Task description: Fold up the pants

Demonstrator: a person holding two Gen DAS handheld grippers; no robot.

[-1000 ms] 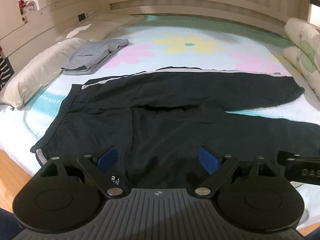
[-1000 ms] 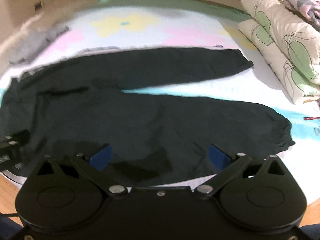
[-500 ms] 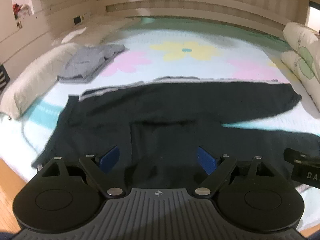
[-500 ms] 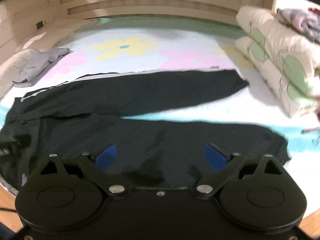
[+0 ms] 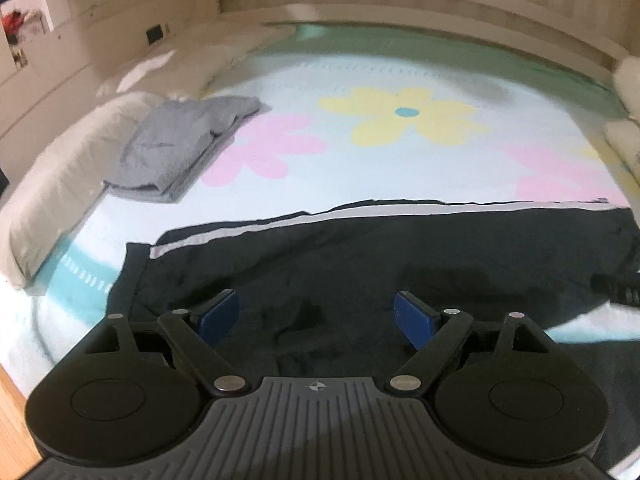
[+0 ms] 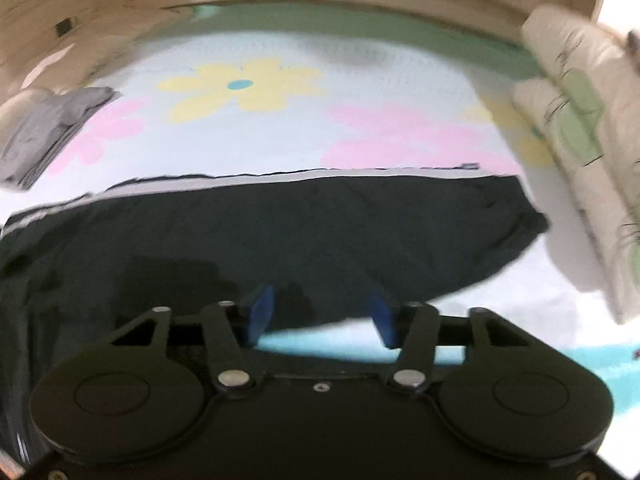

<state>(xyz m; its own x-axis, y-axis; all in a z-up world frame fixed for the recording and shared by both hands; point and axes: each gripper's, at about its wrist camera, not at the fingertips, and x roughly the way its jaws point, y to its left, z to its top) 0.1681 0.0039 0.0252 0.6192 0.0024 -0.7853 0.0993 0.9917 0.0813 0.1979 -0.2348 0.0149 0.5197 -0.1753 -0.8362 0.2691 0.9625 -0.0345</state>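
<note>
Bed: we see a wide bed covered in a pale blue sheet printed with big yellow and pink flowers [image 5: 400, 168], with a green band at its far edge and a pale slatted wooden headboard [image 5: 400, 4] behind it.
Pants: the black thin-fabric pants with a white side stripe [image 5: 400, 256] lie spread flat across the near part of the sheet, the waist toward the left and the legs running to the right; the white stripe follows the far edge. In the right wrist view we see the far leg [image 6: 320, 224] ending in a cuff near the right-hand bedding, with turquoise sheet showing below its near edge.
Bedding at right: a stack of cream quilts with green leaf print [image 6: 580, 128] sits along the right side of the bed.
Pillow: a long off-white pillow [image 5: 52, 192] lies along the left side.
Grey garment: a folded grey cloth garment [image 5: 176, 148] rests on the sheet just beside that pillow, well apart from the pants.
Left gripper: we look over the left gripper [image 5: 318, 318] at the waist end of the pants — its blue-padded fingers [image 5: 219, 316] are spread wide and grasp nothing.
Right gripper: the right gripper [image 6: 322, 316] hangs over the near edge of the far leg — its blue fingers [image 6: 260, 312] are partly parted with nothing pinched between them; this view is blurred.
</note>
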